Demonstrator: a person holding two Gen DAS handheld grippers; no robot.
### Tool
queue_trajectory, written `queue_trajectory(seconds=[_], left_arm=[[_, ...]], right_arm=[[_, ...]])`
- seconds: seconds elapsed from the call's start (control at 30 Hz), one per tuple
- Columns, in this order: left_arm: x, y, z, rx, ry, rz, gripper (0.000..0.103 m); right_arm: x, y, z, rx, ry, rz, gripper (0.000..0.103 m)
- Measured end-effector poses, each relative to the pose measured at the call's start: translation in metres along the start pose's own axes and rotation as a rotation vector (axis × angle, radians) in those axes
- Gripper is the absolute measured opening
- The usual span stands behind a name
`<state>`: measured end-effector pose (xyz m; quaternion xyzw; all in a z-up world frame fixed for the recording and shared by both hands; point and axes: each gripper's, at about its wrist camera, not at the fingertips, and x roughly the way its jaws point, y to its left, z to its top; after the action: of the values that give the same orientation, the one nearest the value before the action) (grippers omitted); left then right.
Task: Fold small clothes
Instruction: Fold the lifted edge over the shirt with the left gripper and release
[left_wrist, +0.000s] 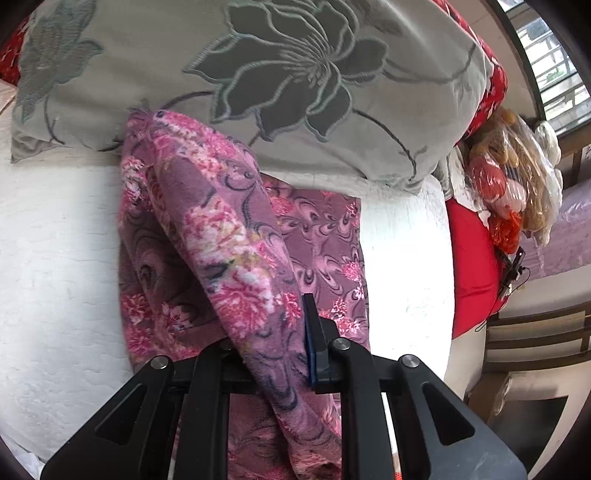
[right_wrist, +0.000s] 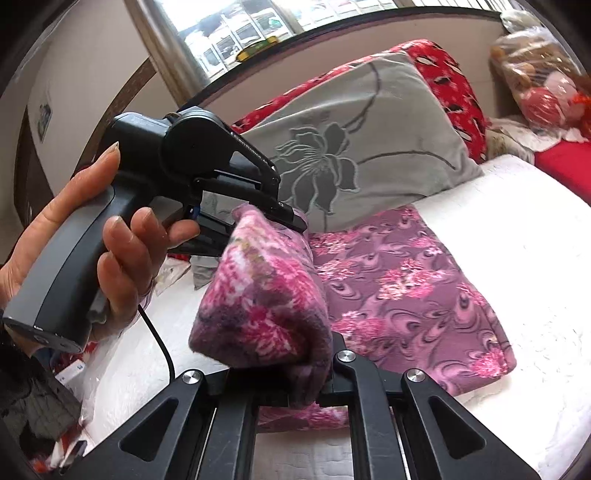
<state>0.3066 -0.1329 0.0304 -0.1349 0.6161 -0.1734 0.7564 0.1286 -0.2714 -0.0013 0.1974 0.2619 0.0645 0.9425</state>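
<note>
Left to right in the right wrist view: a hand (right_wrist: 92, 236) grips the handle of the left gripper (right_wrist: 295, 221), whose jaws are pinched on one corner of the cloth (right_wrist: 406, 280). The cloth is pink-purple floral fabric. Its lifted edge hangs as a doubled flap between the two tools; the rest lies flat on the white bed (right_wrist: 517, 229), just in front of the grey pillow (right_wrist: 369, 147). Right gripper (right_wrist: 314, 384), at the bottom of the view, is pressed tight on the flap's near corner. Far right, a plastic bag (right_wrist: 535, 66) sits well apart, no issue.

Left wrist view agrees: left gripper (left_wrist: 273, 354) clamps a thick fold of cloth (left_wrist: 207, 221), w/ the flat part lying beyond on the bed (left_wrist: 55, 258).

Step, as I read it: carrying the lifted edge over the flat half to make a fold.

Risks:
- Corners held at diff. heights or spacing, so the fold lands skewed and edges don't line up.
- Flap sags between the tools and could bunch or roll under when laid.
- Left pinch holds several layers; fleece may slip out mid-carry.
- Dragging low could pull the flat half and wrinkle it.
- Pillow is close; overshoot drops the edge on it.
</note>
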Motion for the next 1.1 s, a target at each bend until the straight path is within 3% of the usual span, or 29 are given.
queue_trajectory(seconds=[1.1], left_arm=[[0.081, -0.063, 0.004, 0.088, 0.108, 0.060, 0.015]], right_arm=[[0.001, -0.092, -0.013, 0.263, 0.046, -0.047, 0.006]])
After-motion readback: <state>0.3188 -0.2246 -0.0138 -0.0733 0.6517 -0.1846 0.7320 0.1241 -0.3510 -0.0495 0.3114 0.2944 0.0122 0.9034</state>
